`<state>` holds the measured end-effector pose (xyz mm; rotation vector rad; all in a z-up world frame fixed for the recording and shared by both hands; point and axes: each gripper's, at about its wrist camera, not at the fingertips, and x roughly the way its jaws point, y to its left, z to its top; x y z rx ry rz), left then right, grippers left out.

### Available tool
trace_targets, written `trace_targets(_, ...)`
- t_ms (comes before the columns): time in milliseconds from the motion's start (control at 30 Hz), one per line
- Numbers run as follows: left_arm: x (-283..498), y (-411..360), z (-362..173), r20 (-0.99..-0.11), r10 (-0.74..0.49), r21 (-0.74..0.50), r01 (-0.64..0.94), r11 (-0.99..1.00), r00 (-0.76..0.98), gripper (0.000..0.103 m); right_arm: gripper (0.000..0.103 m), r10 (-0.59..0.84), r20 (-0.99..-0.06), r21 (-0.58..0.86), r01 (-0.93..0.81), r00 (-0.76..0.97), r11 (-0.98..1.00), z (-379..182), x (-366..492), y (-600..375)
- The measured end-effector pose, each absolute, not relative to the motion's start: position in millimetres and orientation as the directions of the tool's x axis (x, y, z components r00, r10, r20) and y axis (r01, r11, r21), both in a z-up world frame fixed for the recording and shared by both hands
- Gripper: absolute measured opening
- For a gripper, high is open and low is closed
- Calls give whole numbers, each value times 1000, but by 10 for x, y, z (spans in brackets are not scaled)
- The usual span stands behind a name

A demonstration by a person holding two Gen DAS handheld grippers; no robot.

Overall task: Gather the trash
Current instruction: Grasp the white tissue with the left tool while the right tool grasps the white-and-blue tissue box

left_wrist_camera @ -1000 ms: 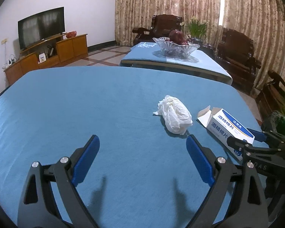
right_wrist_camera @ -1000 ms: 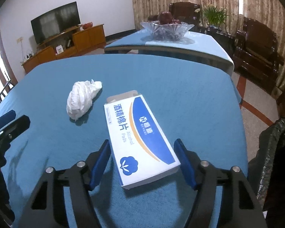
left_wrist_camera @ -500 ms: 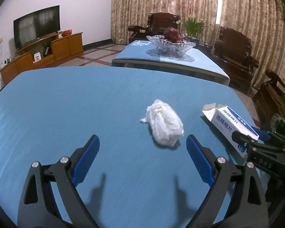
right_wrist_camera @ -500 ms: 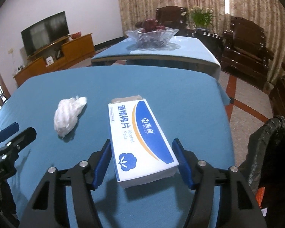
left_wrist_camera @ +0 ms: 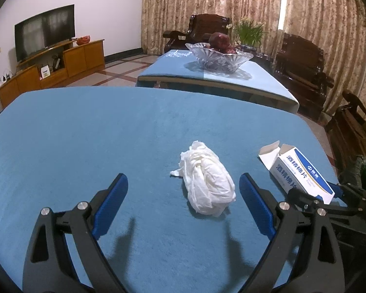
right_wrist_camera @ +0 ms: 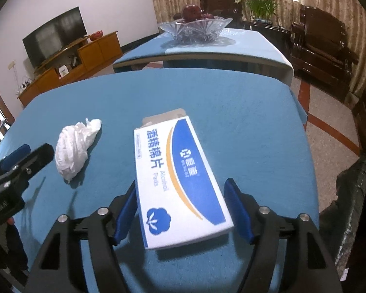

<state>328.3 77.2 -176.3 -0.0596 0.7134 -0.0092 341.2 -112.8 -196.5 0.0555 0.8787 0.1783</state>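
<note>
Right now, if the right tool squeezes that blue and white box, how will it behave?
The box will probably give a little: its far flap is open, so it may be empty and light. It lies flat on the cloth, so it should not roll or tip. The right tool straddles its near end, so the far end may droop or swing when lifted.

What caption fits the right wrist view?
Right gripper open around a blue-and-white box on a blue table, crumpled tissue alongside.
</note>
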Motion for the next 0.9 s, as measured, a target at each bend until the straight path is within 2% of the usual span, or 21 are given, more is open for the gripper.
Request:
trace_targets(367,3535,653,-1924,-704,-40,-46,10,999,709,88,59,107,-742,84,-66,662,994,-1895,3488,-1221)
trace_targets(467,3609,604,-1988,-729,-41,-38,20,999,683,75,59,98,-737,70,-69,668,995,-1867,3495,-1225)
trace_targets(533,3670,569,-2049,-757,-39,-30,25,999,652,54,59,100,-736,72,-69,670,995,-1852,3496,-1246)
trace_targets(567,3667,568,-2069,-763,-44,-35,27,999,644,48,59,99,-735,74,-67,671,995,-1842,3497,-1254)
trace_targets(600,3677,580,-2089,-770,-53,-48,26,999,636,38,59,98,-734,75,-64,672,995,-1830,3498,-1265)
trace_targets(633,3679,591,-2092,-770,-59,-58,22,998,635,33,59,98,-733,76,-62,673,995,-1815,3506,-1275)
trace_targets(733,3638,604,-2075,-763,-57,-63,14,998,644,25,59,98,-729,77,-61,677,995,-1785,3482,-1280)
trace_targets(900,3504,602,-1945,-741,-42,-50,8,999,670,22,54,104,-721,74,-74,685,995,-1692,3396,-1270)
